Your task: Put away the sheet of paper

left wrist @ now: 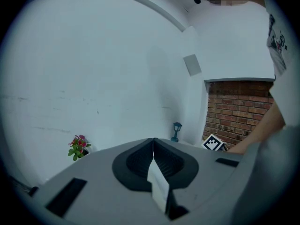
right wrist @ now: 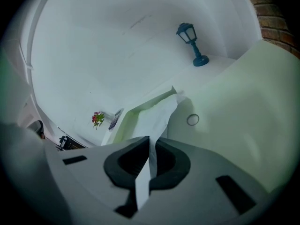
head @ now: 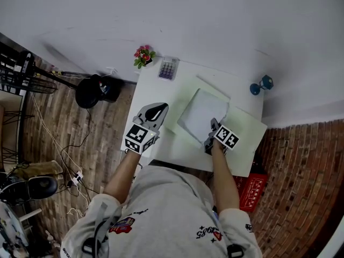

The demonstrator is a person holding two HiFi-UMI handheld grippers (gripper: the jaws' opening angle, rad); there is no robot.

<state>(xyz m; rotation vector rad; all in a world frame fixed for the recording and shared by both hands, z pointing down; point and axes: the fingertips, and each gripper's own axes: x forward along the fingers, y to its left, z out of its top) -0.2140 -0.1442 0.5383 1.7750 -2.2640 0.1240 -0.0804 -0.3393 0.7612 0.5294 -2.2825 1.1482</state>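
Note:
A white sheet of paper (head: 201,114) lies on an open pale green folder (head: 244,130) on the white table (head: 161,149). My right gripper (head: 214,124) is at the sheet's near right edge and is shut on it. In the right gripper view the sheet (right wrist: 157,118) runs bent from the closed jaws (right wrist: 149,142) out over the folder (right wrist: 234,102). My left gripper (head: 160,108) hovers over the table left of the folder. Its jaws (left wrist: 153,144) are shut with nothing held, pointing at the wall.
At the table's far edge stand a small flower pot (head: 143,56), a calculator (head: 168,67) and a blue lantern figure (head: 262,85). The folder has a round snap ring (right wrist: 192,120). A red box (head: 251,190) and a black stool (head: 97,90) sit on the floor.

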